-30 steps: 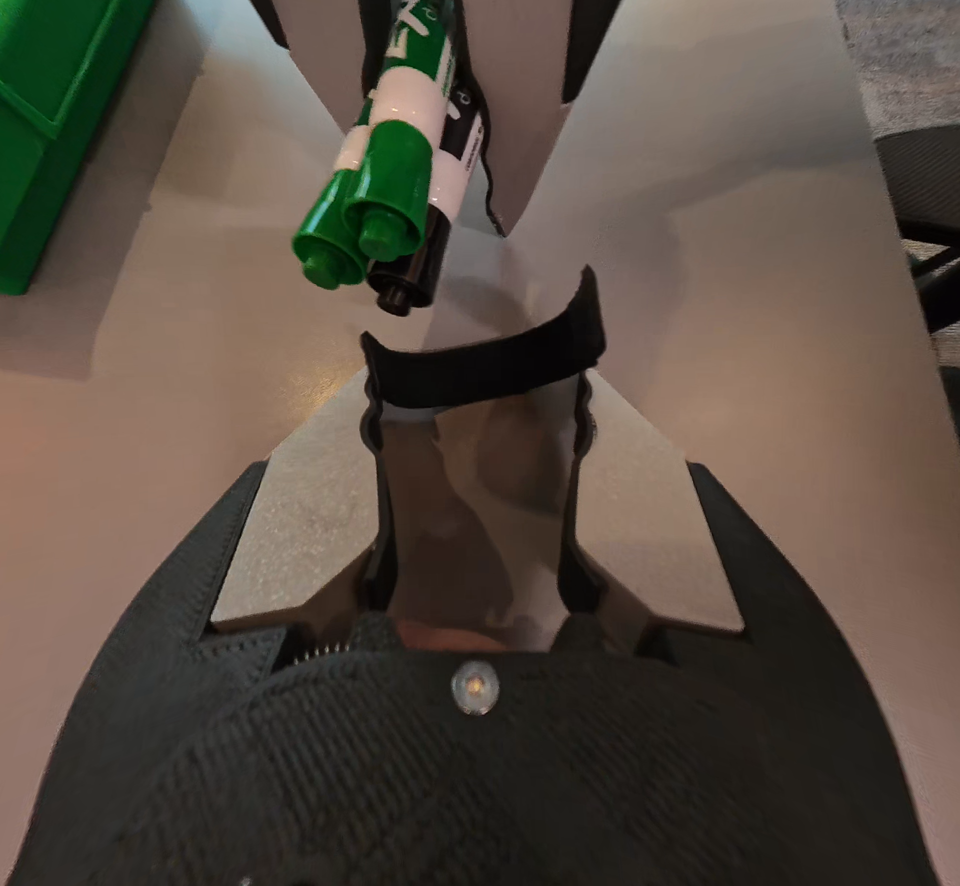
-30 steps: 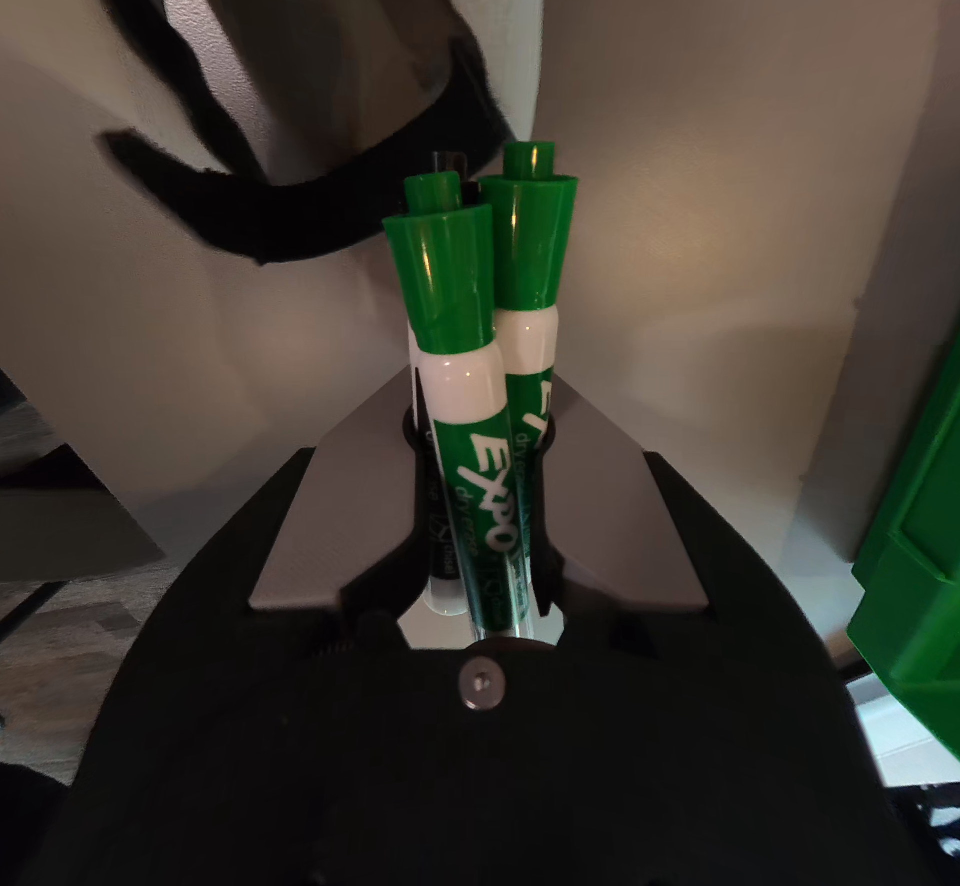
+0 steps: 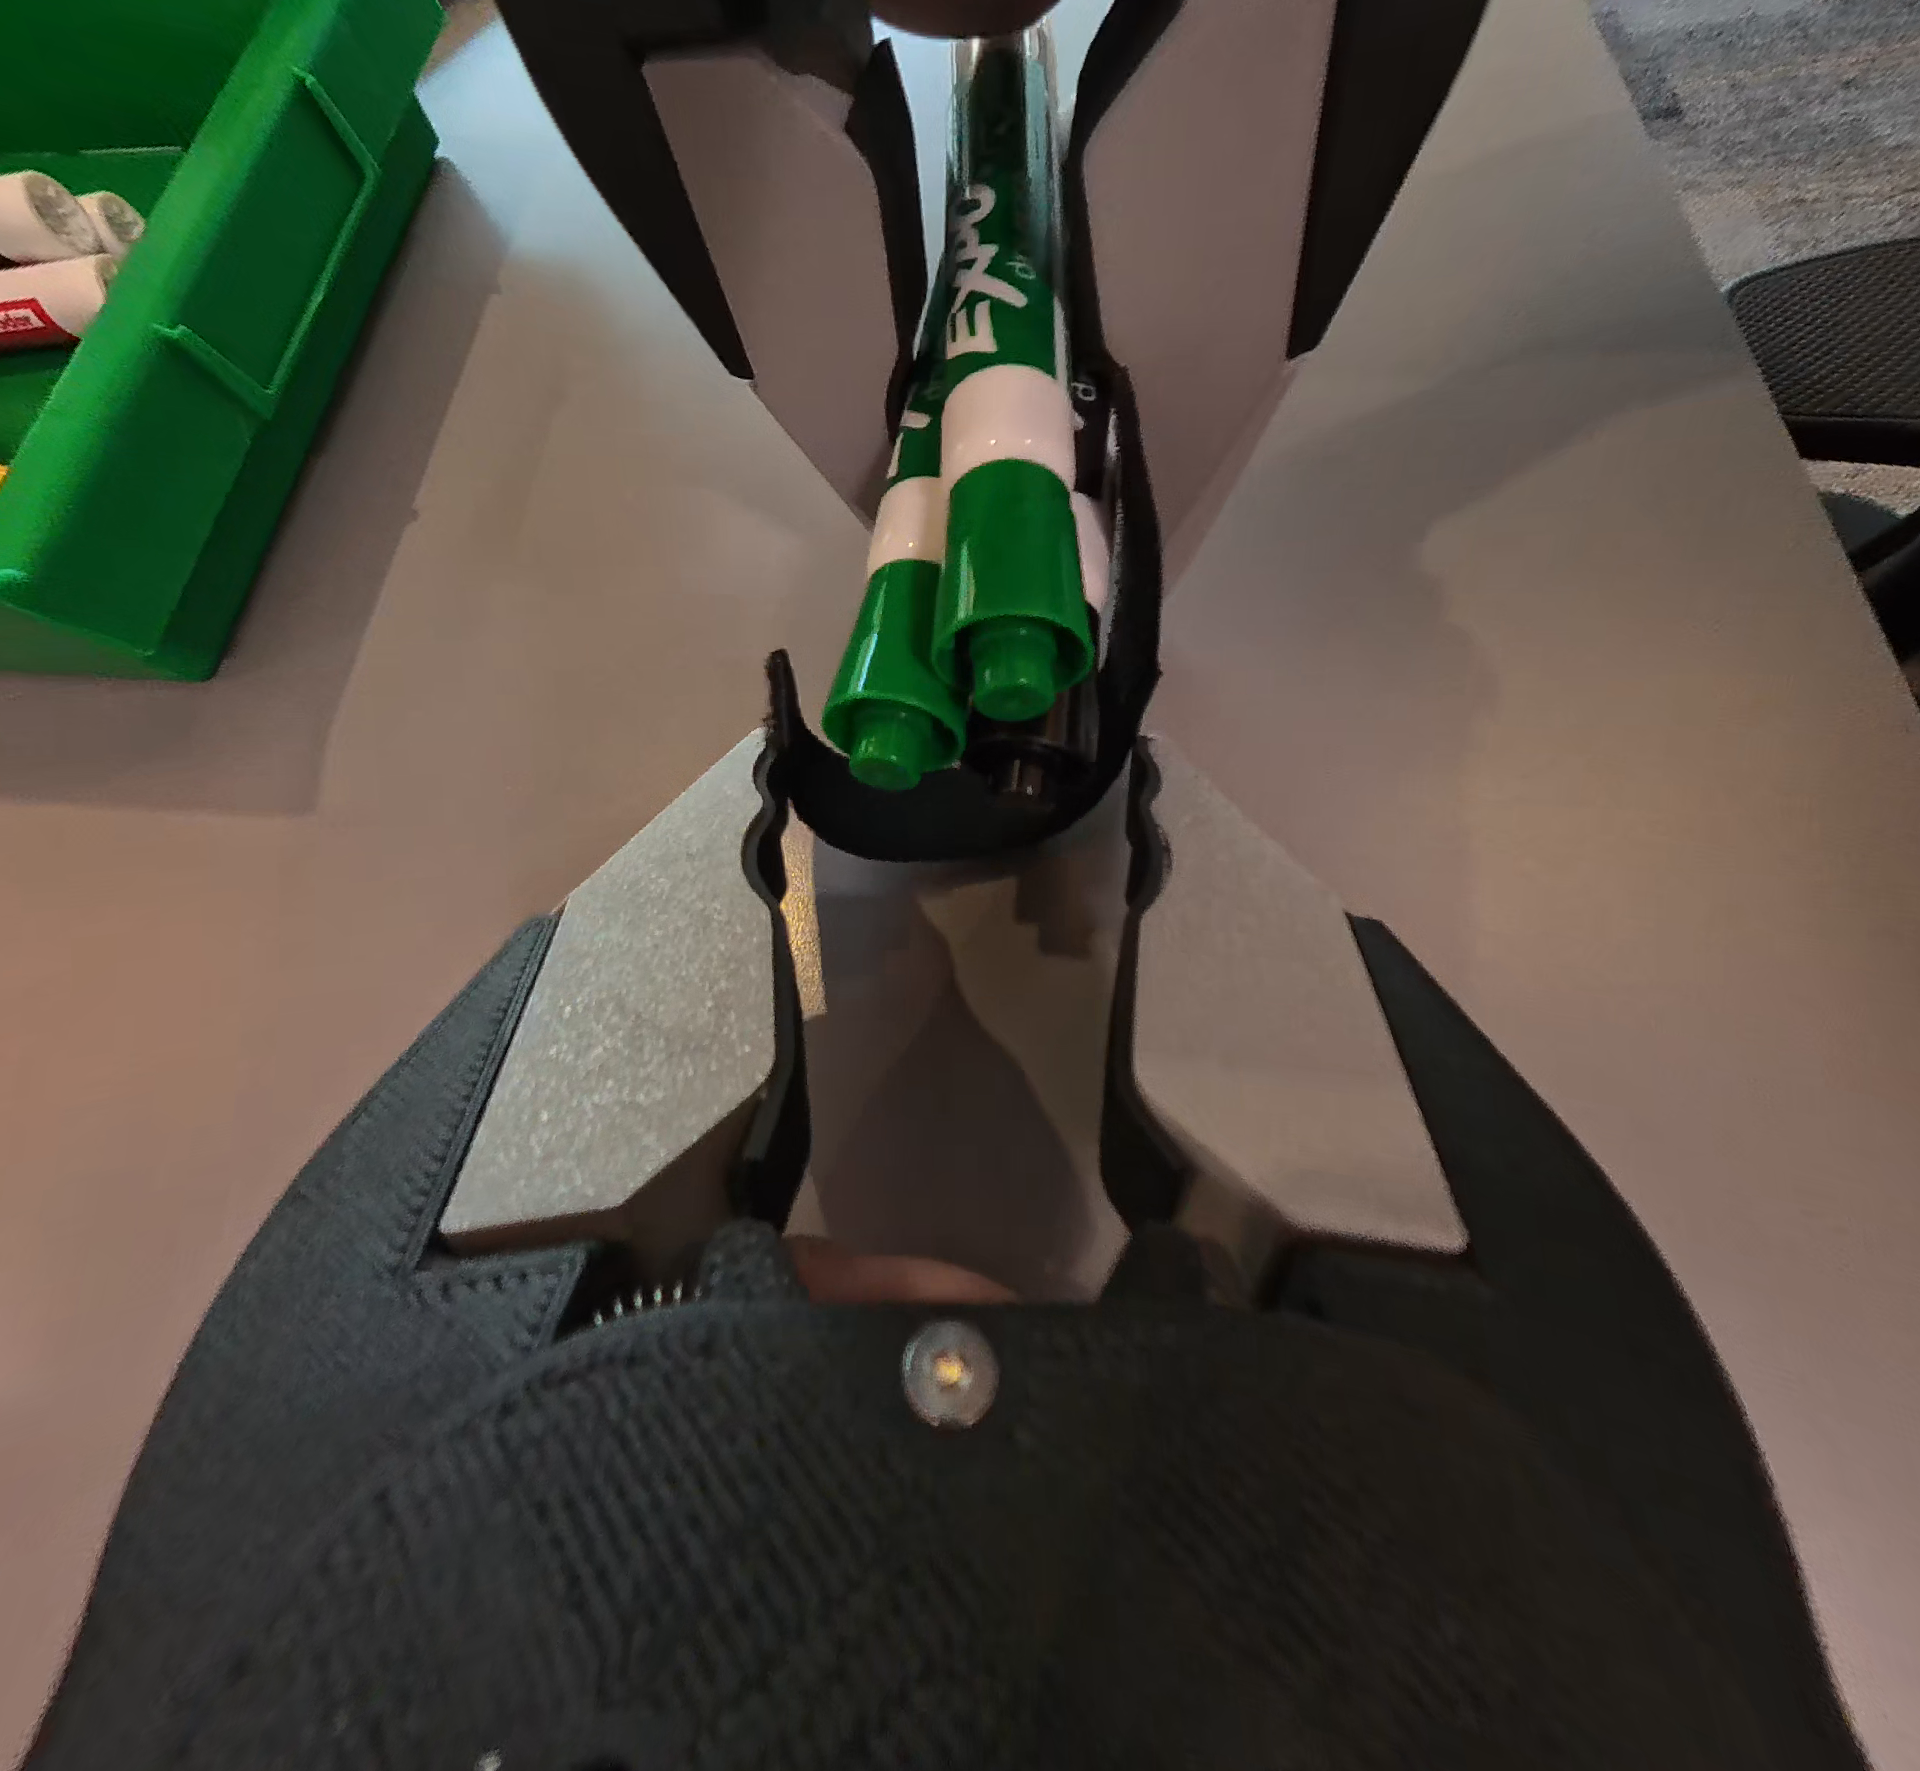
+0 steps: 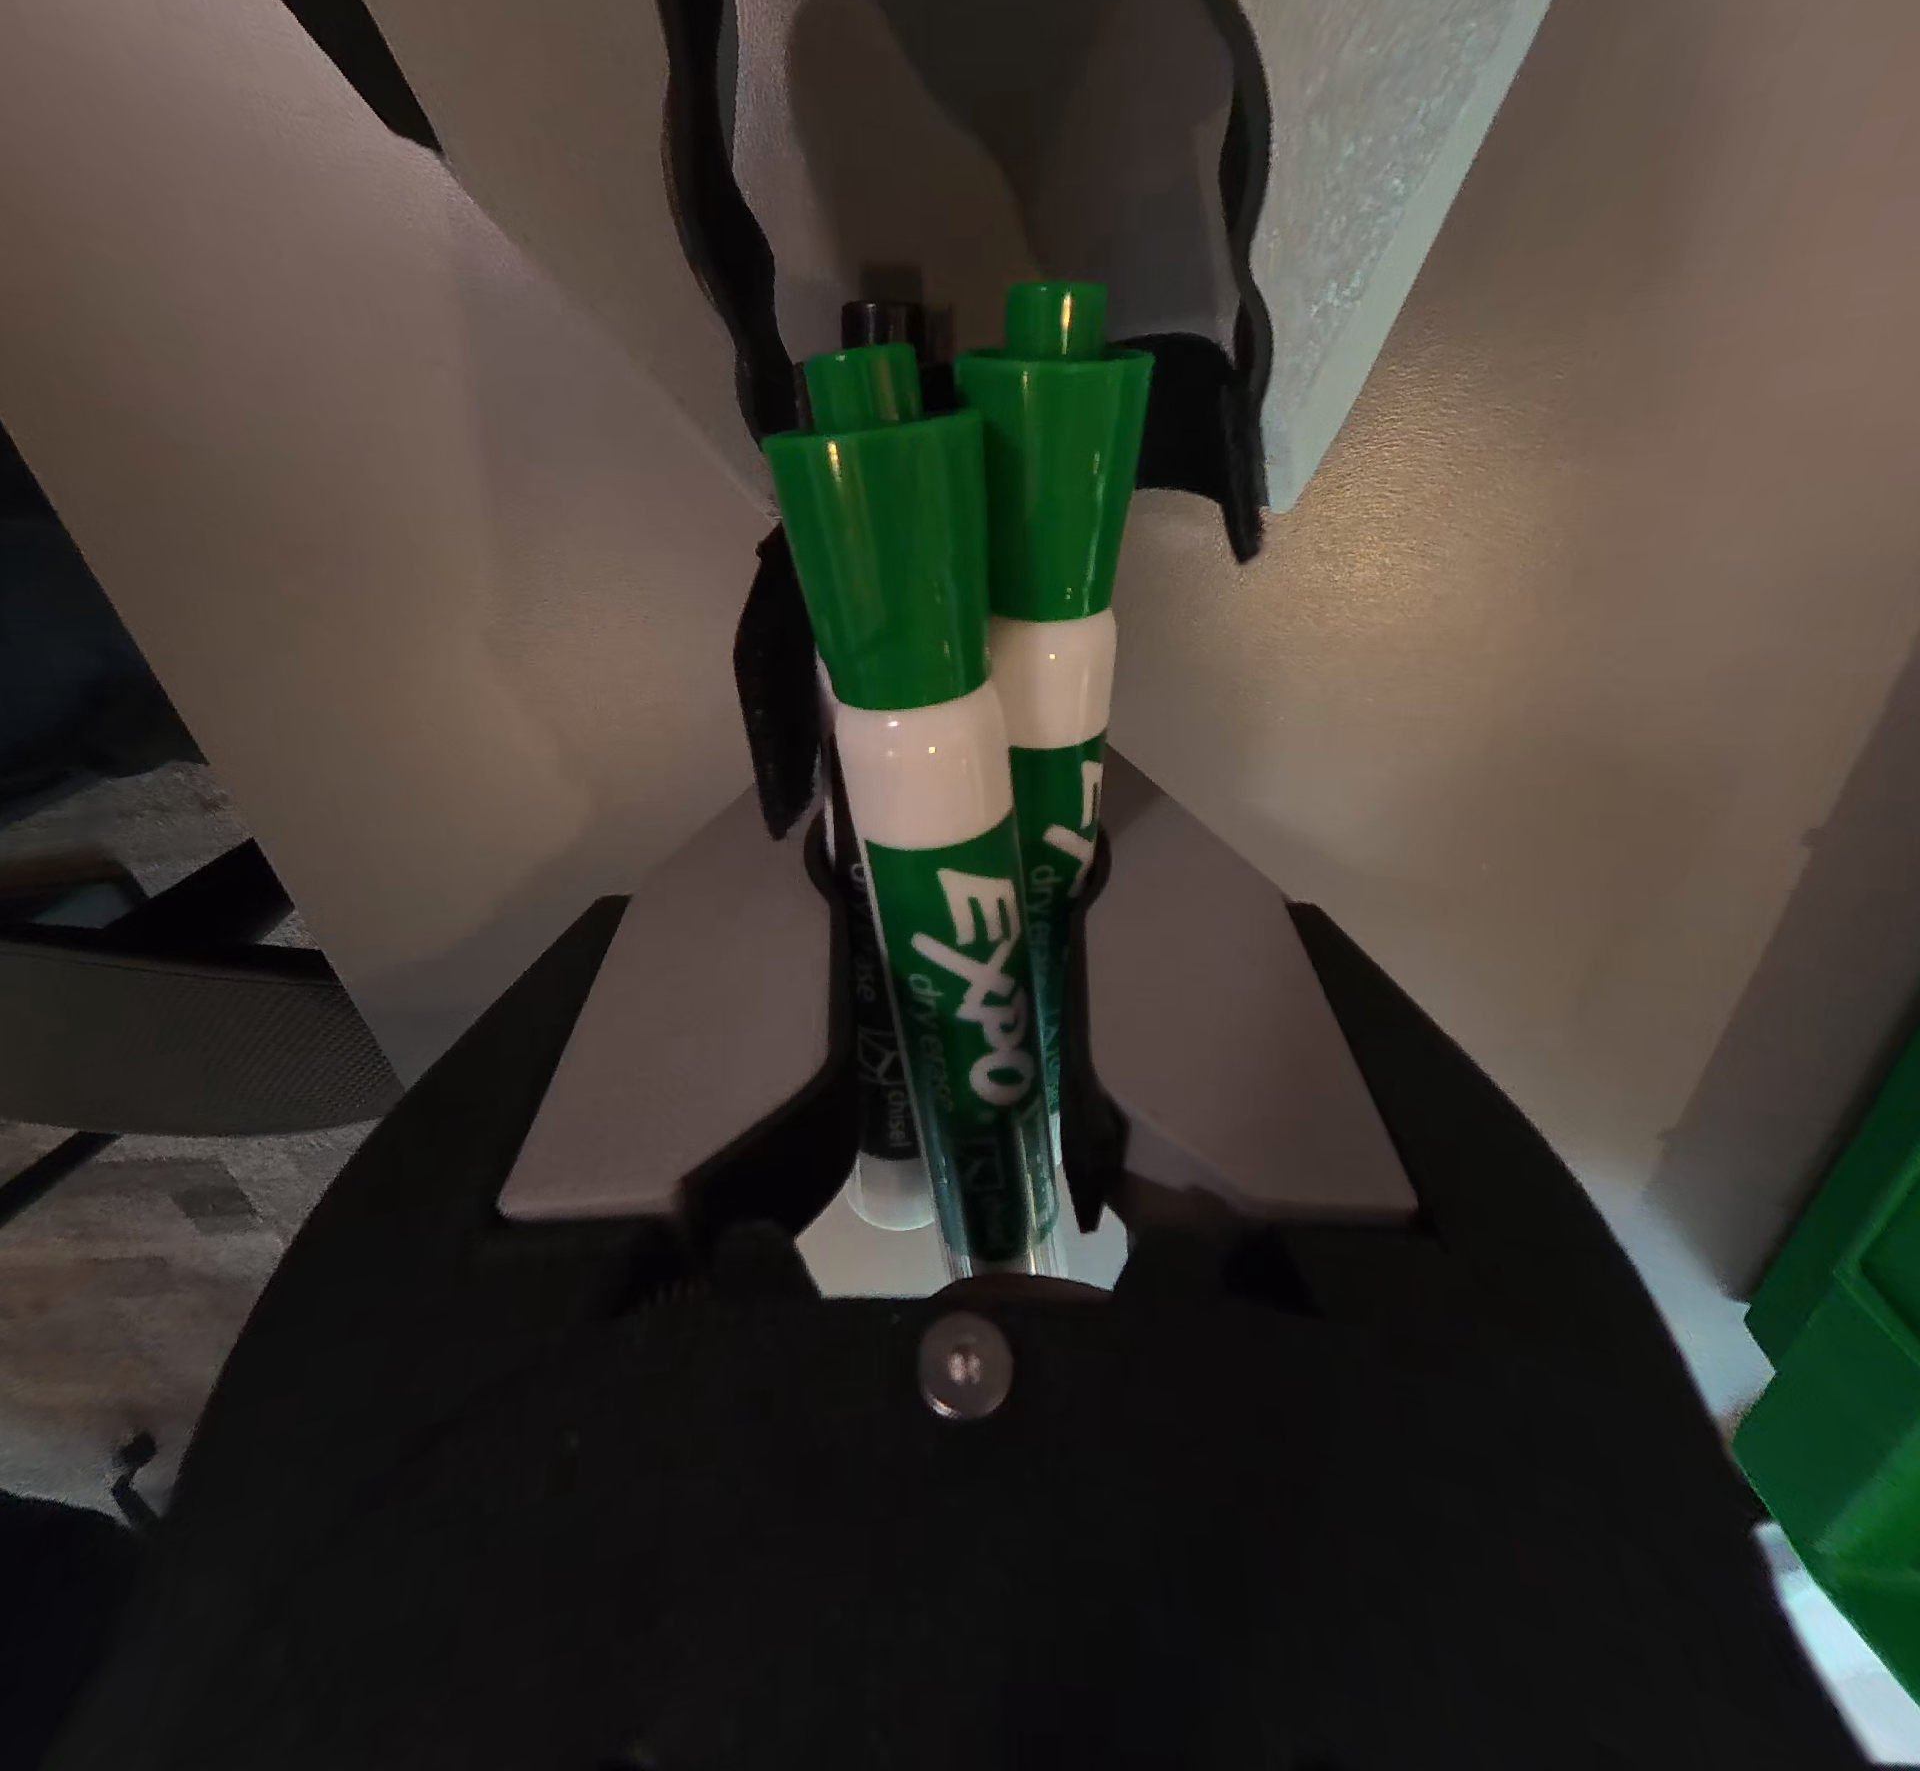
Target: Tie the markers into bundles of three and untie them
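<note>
We grip three markers (image 4: 935,890), two green-capped and one black-capped, in our right gripper (image 4: 961,874), its fingers pressed on the barrels above the table (image 3: 416,890). Our left gripper (image 3: 951,786) stands wide, a black strap (image 3: 935,828) stretched across its tips, under the marker caps, right of the green bin (image 3: 208,371).

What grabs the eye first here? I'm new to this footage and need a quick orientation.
Three markers, two green-capped and one black, stand out at centre, clamped in the right claw with their caps pointing toward the left claw. A black strap stretches across the left claw's spread fingertips, cupping the cap ends. A bright green bin sits on the grey table, at the upper left of the left wrist view.
</note>
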A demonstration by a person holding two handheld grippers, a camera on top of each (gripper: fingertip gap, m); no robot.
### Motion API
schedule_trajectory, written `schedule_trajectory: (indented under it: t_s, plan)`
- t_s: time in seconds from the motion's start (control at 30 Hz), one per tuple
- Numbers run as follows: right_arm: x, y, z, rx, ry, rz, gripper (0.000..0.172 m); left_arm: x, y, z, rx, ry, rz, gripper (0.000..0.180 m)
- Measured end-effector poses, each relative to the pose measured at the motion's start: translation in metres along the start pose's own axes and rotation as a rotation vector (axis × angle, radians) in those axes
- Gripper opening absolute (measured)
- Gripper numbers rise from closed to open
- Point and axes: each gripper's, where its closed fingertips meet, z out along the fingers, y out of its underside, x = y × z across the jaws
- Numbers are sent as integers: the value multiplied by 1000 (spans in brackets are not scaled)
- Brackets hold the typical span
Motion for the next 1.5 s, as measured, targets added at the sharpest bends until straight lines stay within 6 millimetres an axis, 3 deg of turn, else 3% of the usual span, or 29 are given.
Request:
schedule_trajectory:
  t_s: [0.43, 0.93, 1.5]
  plan:
    - [0, -1, 0, -14, 6, 40, 36, -3, -7, 0, 29, -83, 62, 55]
    - [-2, -5, 1, -9, 5, 18, 37, 2, -37, -13, 236, -121, 163, 52]
    - [-2, -5, 1, -43, 2, 37, 36, 6, -44, -18, 289, -122, 164, 41]
